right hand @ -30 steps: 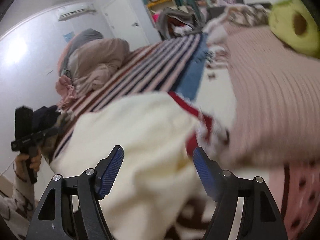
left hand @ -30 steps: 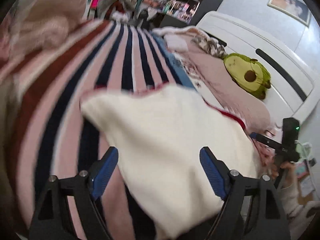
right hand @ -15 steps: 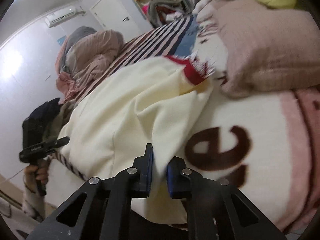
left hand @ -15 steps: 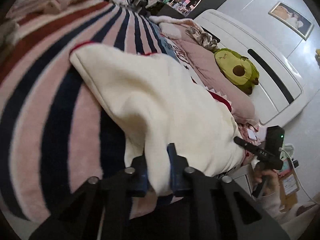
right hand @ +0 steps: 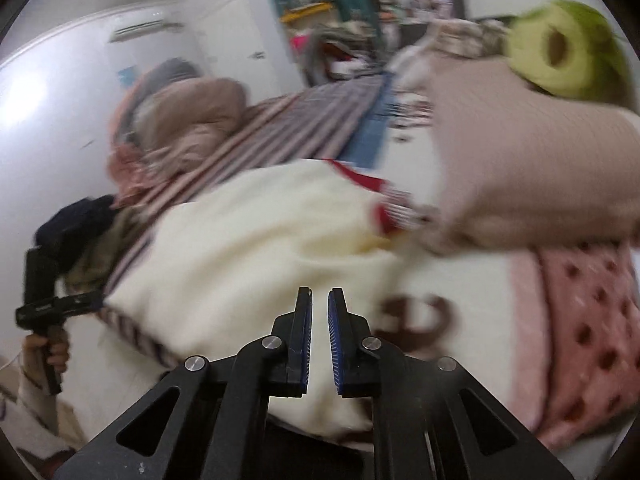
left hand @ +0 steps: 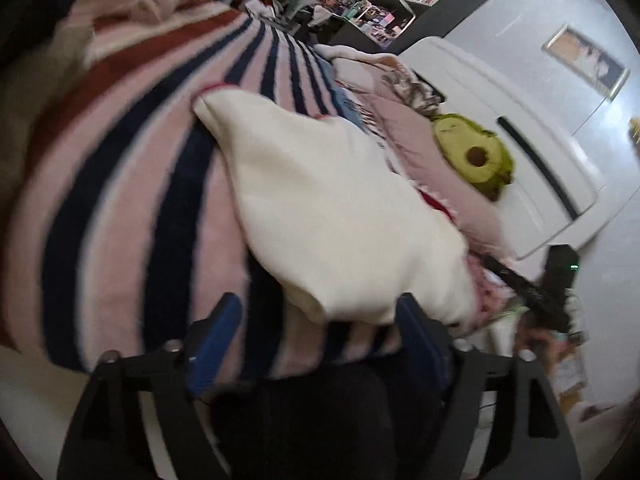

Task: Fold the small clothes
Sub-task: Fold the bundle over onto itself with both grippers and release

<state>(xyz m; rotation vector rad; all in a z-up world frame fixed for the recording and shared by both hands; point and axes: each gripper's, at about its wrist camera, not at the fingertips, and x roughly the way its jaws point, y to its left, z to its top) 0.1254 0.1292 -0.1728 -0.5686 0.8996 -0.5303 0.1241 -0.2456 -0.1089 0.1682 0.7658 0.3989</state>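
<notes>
The left tongs are standing spread, having just been opening, with the near hem of the cream garment between the pads but untouched. The right tongs are sitting pressed together, nothing visible between them. The garment is lying on the striped blanket, beside the pink pillow and avocado plush.

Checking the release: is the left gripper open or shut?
Open: the left gripper has its blue pads apart, just opened, nothing pressed between them.
</notes>
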